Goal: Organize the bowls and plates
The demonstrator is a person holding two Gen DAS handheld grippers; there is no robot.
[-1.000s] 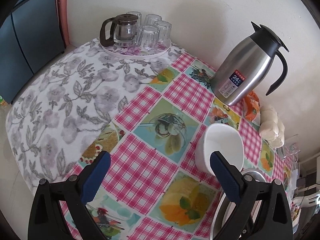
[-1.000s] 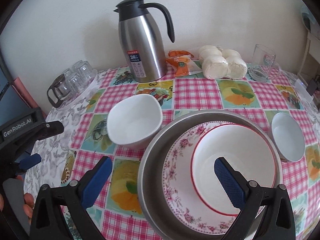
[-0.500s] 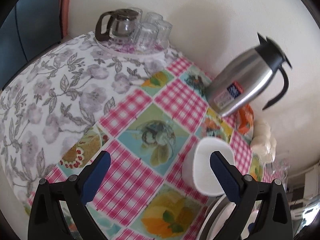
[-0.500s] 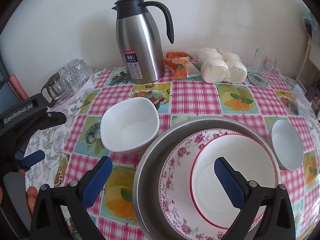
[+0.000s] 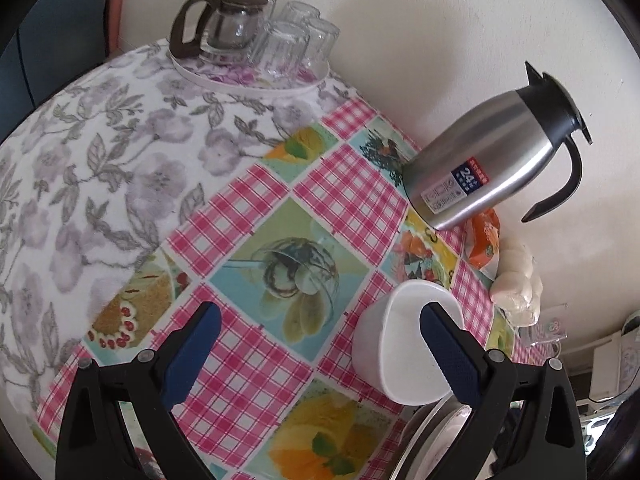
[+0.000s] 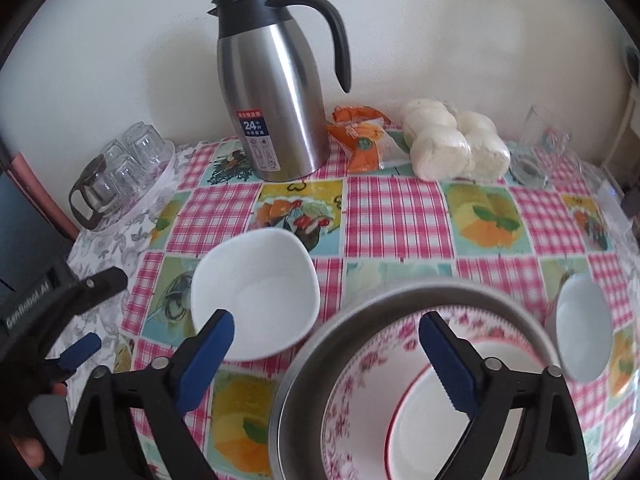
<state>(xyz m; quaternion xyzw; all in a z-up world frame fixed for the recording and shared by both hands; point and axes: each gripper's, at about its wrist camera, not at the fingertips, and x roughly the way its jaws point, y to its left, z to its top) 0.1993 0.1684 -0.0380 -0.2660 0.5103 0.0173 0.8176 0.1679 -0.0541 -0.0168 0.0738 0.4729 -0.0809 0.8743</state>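
Observation:
A white squarish bowl (image 6: 256,292) sits on the checked tablecloth; it also shows in the left wrist view (image 5: 400,348). To its right a metal basin (image 6: 360,320) holds a pink-flowered plate (image 6: 360,376) with a red-rimmed white plate (image 6: 424,420) on top. A small white bowl (image 6: 584,320) lies at the right. My right gripper (image 6: 326,356) is open above the basin's left rim, its left finger over the white bowl's near edge. My left gripper (image 5: 320,344) is open, its right finger in front of the white bowl; it also shows in the right wrist view (image 6: 86,348).
A steel thermos jug (image 6: 276,100) stands at the back by the wall. Beside it lie an orange snack packet (image 6: 360,136), bagged white buns (image 6: 452,144) and a glass mug (image 6: 540,148). A tray with a glass pot and tumblers (image 5: 248,40) stands at the far left.
The left gripper has tilted and moved closer to the white bowl. The right gripper has shifted left and nearer the table, so its left finger now overlaps the white bowl.

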